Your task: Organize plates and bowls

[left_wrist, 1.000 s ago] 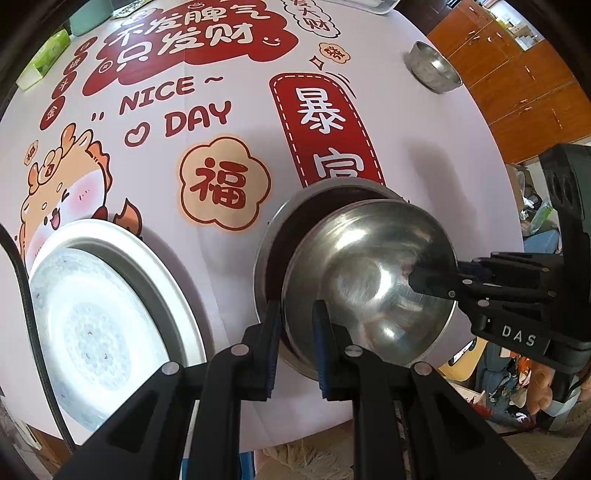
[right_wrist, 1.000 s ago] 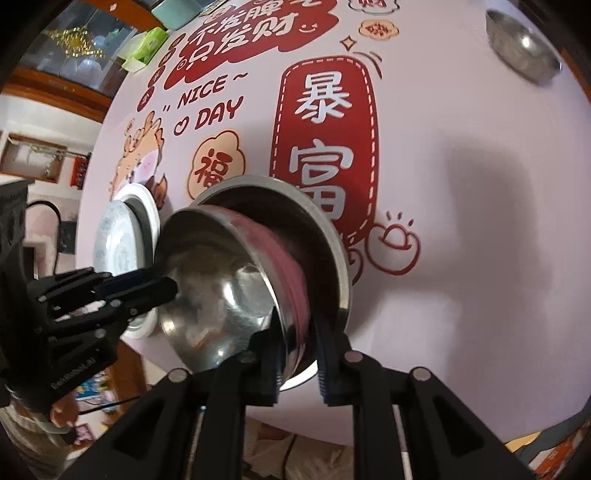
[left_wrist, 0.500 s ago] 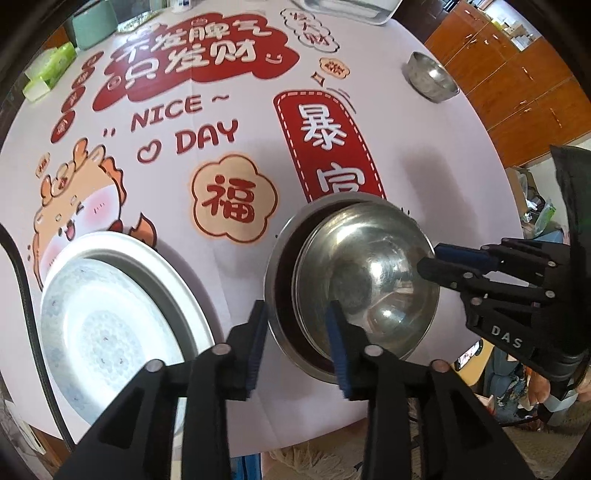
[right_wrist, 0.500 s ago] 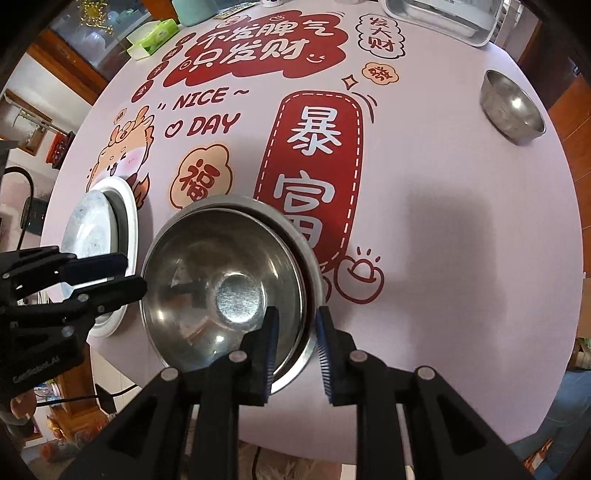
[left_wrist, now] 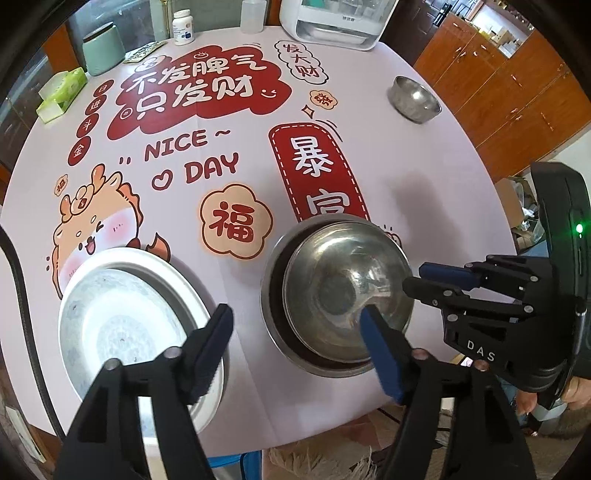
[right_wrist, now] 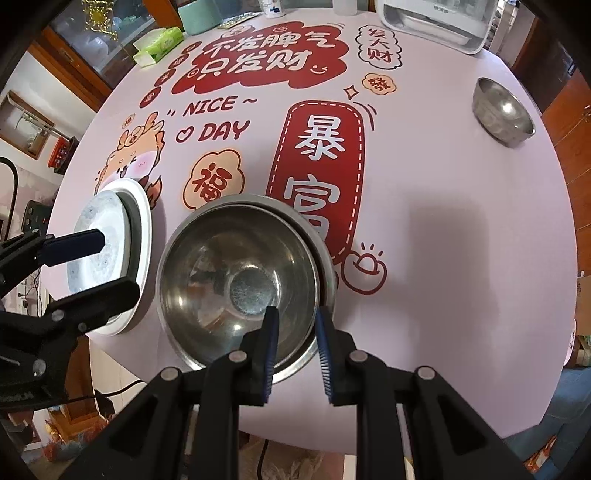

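Note:
A steel bowl (left_wrist: 343,291) sits nested inside a larger steel bowl (left_wrist: 275,295) near the table's front edge; the pair shows in the right wrist view too (right_wrist: 236,284). My left gripper (left_wrist: 295,332) is wide open above the table, one finger over the white plate (left_wrist: 122,325), the other over the bowl. My right gripper (right_wrist: 295,328) is open, its jaws apart on either side of the bowls' near rim, holding nothing. A small steel bowl (left_wrist: 413,98) stands far right, and also shows in the right wrist view (right_wrist: 502,110).
The round table (right_wrist: 443,184) has a printed pink cloth. At the back stand a white appliance (left_wrist: 332,22), a green canister (left_wrist: 103,48), a pill bottle (left_wrist: 183,27) and a tissue box (left_wrist: 61,92). Wooden cabinets (left_wrist: 517,85) are at the right.
Both grippers have let go of the steel bowl, which now rests level inside the larger bowl. The left gripper opened wide and both pulled back and up.

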Demonstrator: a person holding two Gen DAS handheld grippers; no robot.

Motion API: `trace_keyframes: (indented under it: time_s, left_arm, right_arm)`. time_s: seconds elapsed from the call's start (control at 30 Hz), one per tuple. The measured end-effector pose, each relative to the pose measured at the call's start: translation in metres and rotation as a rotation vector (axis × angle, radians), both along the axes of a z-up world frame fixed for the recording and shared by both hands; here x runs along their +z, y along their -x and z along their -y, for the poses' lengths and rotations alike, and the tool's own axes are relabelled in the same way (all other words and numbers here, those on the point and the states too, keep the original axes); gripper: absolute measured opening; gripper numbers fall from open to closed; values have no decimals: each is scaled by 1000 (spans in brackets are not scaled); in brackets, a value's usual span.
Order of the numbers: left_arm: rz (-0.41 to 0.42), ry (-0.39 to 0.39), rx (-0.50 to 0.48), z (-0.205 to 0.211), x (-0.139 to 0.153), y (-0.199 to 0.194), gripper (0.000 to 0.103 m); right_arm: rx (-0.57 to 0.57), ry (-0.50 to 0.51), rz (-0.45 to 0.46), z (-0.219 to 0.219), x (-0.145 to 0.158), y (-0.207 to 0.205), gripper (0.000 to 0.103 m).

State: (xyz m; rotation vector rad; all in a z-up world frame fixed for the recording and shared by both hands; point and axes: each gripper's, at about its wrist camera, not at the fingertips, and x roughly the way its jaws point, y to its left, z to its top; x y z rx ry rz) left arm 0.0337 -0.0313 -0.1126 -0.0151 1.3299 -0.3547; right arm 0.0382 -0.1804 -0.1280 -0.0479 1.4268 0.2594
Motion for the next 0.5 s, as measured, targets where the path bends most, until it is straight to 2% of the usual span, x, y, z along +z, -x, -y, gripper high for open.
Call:
trace_keyframes:
  time_s: [0.33,0.5]
  left_arm:
    - [32,19,-61,21,27,-11,72]
    - [94,4,-116,50,54,-33,73]
  right_arm:
    - [-49,-3,28,26,17,11,20]
    - [-86,16,52,52,26,2,20]
